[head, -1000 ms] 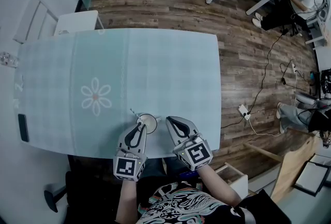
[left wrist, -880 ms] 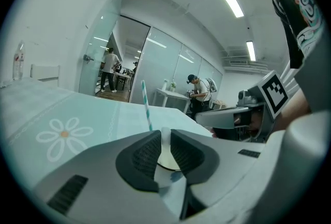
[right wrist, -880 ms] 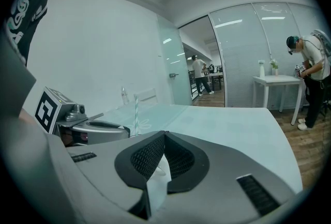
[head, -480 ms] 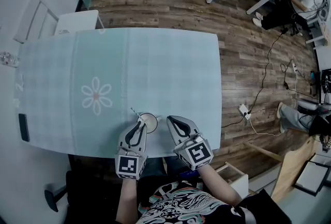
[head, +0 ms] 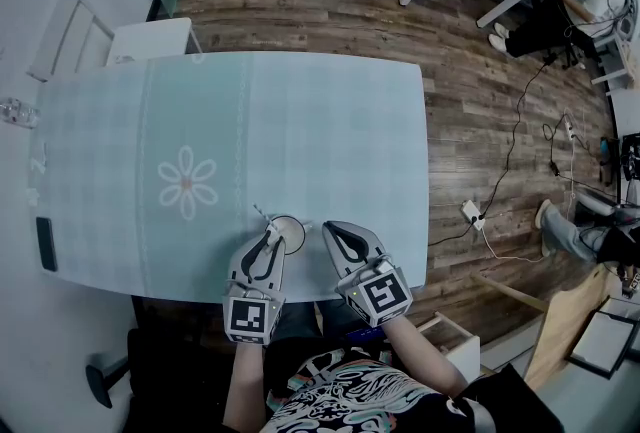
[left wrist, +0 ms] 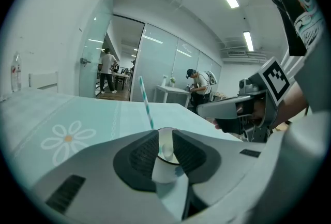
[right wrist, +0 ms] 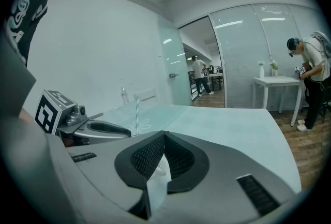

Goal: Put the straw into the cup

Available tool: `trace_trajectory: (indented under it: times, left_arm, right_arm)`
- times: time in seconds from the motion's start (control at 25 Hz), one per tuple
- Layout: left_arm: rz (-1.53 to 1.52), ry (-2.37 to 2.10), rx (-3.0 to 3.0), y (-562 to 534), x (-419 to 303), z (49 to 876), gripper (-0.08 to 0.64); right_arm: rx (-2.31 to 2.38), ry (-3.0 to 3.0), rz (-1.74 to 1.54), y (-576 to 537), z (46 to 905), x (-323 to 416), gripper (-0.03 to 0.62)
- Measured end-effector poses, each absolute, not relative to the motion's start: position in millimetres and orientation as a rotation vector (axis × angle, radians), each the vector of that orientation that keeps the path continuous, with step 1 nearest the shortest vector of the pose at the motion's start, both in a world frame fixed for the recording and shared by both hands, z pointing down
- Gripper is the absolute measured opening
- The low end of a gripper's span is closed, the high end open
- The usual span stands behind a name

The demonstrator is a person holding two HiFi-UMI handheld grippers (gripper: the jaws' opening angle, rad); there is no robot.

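While both forearms reach out over the near edge of the table (head: 300, 121), the two grippers sit side by side there, marker cubes toward the person and jaws pointing away across the cloth. The left gripper (head: 271, 241) angles a bit to the right. Its own view shows the jaws clamped on the cup (left wrist: 164, 160), one pad on each side of the white paper wall, with the rim poking up between the tips. The cup stands upright on the cloth close to the near edge, below and right of the flower print (head: 186, 184). The straw (left wrist: 145, 100) is already in the cup, striped, leaning up and away to the left, and it doesn't look like it touches either pad. The right gripper (head: 331, 229) angles a bit left and sits just beside the cup on its right, apart from it. Its tips are pressed together, and there's a pale patch low in the gap behind them, can't tell what that is.
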State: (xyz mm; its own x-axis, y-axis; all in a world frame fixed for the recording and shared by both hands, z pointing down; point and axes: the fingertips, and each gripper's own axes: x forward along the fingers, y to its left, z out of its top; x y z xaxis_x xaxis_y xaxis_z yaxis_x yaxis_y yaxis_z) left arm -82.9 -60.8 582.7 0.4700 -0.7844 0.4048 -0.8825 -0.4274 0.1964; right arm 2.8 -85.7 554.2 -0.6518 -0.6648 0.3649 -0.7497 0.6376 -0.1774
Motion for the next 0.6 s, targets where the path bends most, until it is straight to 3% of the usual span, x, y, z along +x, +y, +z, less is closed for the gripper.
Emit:
trace_trajectory:
  times: [0.6]
  left_arm:
    - [0.341,-1.386,2.383,-61.8,-86.9,566.5,0.107]
  right_arm:
    - [1.142,-2.600,0.452,-89.9,548.4,-3.1,-0.012]
